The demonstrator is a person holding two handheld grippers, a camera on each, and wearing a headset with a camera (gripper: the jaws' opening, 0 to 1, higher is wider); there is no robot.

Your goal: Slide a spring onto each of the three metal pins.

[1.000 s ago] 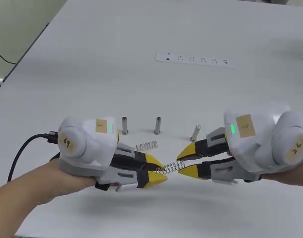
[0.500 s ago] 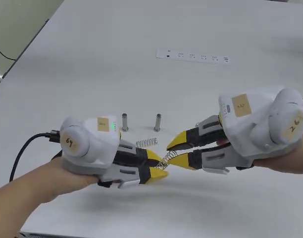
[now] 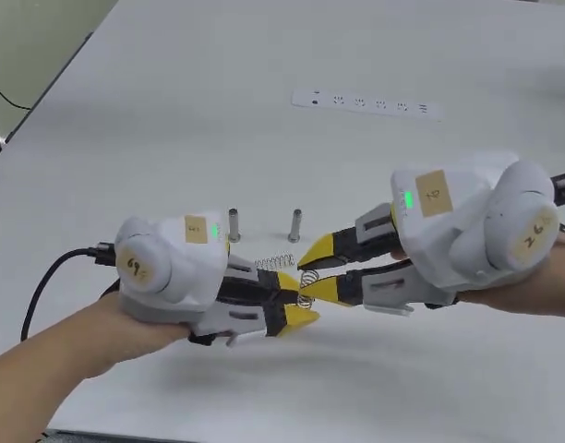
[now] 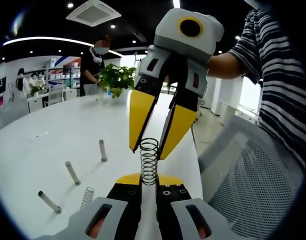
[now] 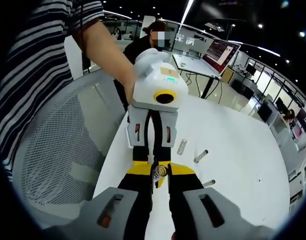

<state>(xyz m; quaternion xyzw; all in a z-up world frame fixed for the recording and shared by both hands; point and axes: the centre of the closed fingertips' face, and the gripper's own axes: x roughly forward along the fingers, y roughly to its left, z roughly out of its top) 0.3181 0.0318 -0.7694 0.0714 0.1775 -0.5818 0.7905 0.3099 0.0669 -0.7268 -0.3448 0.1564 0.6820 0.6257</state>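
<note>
The left tongs [image 4: 148,180] are clenched on one end of a thin coiled steel spring [image 4: 149,162] and hold it in the air above the white bench [image 3: 264,111]. The spring points toward the right tongs [image 4: 149,150]. These are released, and their yellow tips stand on both sides of the spring's free end, very near to it; I cannot tell if they touch it. A second loose coiled spring [image 3: 275,262] lies on the bench, near the three short upright metal pins [image 4: 72,172], which stand bare in a row. A white power strip [image 3: 366,104] lies well apart, behind them.
</note>
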